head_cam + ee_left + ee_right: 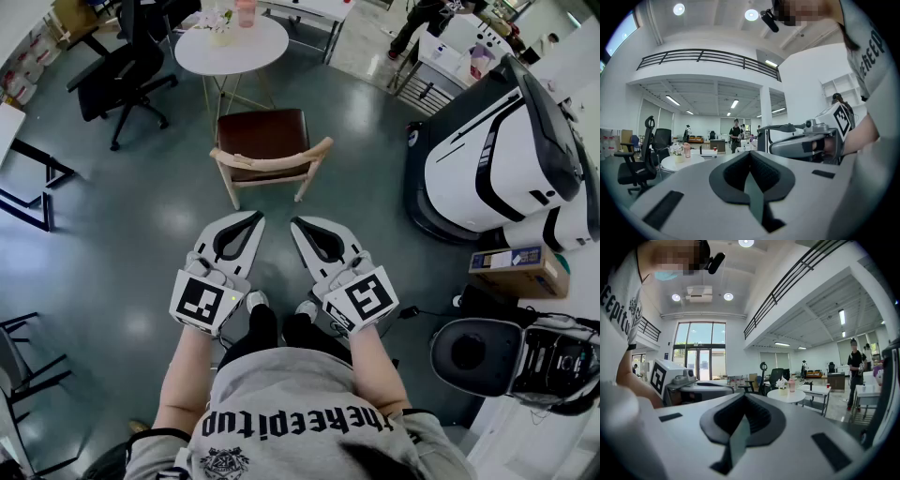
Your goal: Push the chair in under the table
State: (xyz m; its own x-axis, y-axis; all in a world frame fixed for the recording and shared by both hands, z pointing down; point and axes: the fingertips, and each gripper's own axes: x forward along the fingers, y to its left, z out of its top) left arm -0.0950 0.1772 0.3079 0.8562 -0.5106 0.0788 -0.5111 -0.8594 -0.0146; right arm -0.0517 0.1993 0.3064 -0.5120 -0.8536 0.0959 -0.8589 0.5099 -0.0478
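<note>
A wooden chair point(265, 150) with a dark brown seat stands on the grey floor, its backrest toward me, pulled out from a round white table point(232, 45). That table point(677, 161) point(792, 394) shows small in both gripper views, with a vase and a pink cup on it. My left gripper point(250, 221) and right gripper point(300, 225) hang side by side just short of the chair's backrest, apart from it. Both are shut with nothing between their jaws. The left gripper point(751, 154) and the right gripper point(743, 397) fill the lower half of their own views.
A black office chair point(122, 70) stands left of the table. A large white and black machine point(497, 155) sits at the right, with a cardboard box point(518, 270) and a round black device point(473, 354) near it. Black desk frames point(28, 192) line the left. A person point(735, 134) stands far off.
</note>
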